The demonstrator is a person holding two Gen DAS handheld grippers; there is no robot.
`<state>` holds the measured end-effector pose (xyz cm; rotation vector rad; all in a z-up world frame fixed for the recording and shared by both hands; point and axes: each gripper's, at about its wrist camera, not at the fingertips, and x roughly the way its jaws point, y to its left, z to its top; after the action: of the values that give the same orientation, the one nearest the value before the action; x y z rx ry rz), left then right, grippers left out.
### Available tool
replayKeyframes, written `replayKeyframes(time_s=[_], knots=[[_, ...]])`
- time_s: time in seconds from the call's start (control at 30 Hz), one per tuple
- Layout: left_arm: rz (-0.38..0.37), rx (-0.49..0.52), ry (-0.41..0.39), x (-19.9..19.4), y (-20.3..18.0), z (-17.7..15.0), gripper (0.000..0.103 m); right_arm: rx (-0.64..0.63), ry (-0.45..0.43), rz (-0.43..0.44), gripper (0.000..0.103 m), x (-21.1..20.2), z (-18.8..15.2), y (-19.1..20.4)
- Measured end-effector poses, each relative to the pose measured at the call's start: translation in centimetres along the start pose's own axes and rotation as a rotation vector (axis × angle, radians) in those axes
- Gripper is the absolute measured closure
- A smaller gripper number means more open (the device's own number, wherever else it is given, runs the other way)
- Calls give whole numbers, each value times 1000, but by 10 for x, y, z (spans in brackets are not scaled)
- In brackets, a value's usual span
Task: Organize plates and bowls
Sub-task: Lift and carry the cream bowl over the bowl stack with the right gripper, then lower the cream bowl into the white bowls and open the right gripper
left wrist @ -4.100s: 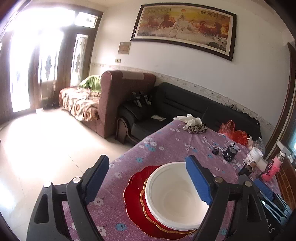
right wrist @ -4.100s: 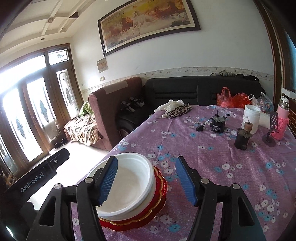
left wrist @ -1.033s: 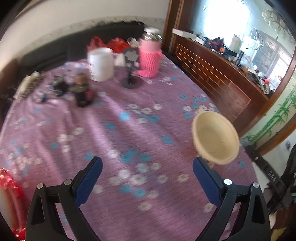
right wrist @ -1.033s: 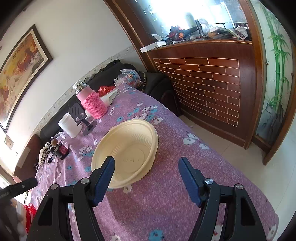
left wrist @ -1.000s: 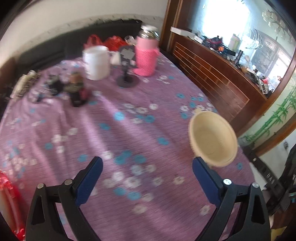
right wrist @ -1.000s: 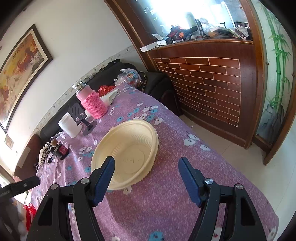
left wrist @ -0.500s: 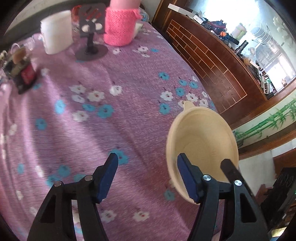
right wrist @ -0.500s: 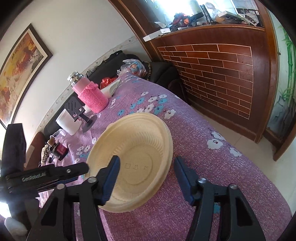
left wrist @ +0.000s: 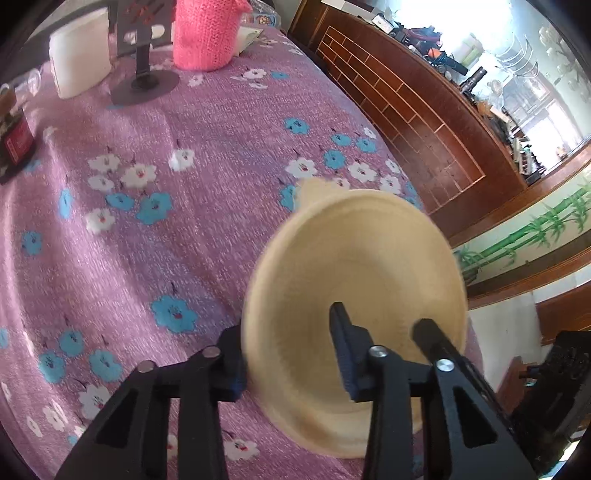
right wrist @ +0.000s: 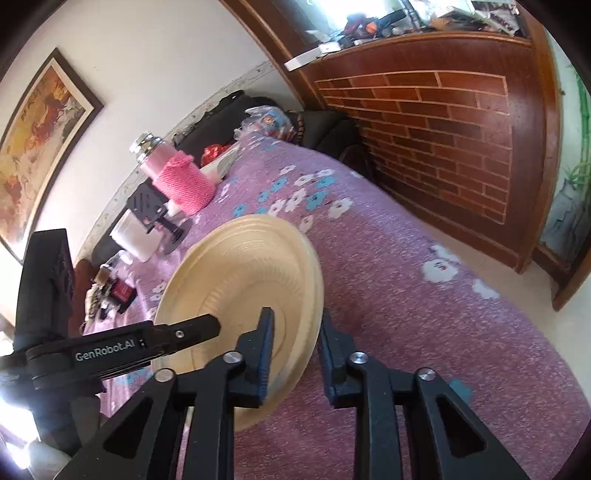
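Bowl [left wrist: 354, 266] now pinched at opposite rims, both hand-held grippers, left [left wrist: 291, 363] and right [right wrist: 295, 354], just closed; ready for lifting off table [right wrist: 406, 295].

One bowl, two grippers, a handful of single items on my table

I count one cream bowl [left wrist: 354, 266] on the floral tablecloth [left wrist: 155, 229]; beyond the bowl stand one pink knitted flask [left wrist: 207, 33], one white tub [left wrist: 79, 62], one black stand [left wrist: 142, 79], and two grippers: left gripper [left wrist: 288, 354], right gripper [right wrist: 295, 343]
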<state>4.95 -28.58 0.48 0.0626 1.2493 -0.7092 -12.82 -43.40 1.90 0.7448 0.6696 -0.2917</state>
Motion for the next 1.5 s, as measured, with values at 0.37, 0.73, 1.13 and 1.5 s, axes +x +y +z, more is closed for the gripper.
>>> replayKeyframes(time_s=[0.37,0.73,1.13,1.5], knots=[[2,-70,-155,-82,35,-41,72,-102,12,106,84,-29,-13,61],[99,-206,-453,-223,122,-113,72,-310,17,308,83,-58,-58,207],[287,-480,-663,-353,241,-215,72,-518,138,554,83,-53,-154,388],[384,-675,-738,-394,328,-263,69,-697,240,548,82,-24,-241,485]])
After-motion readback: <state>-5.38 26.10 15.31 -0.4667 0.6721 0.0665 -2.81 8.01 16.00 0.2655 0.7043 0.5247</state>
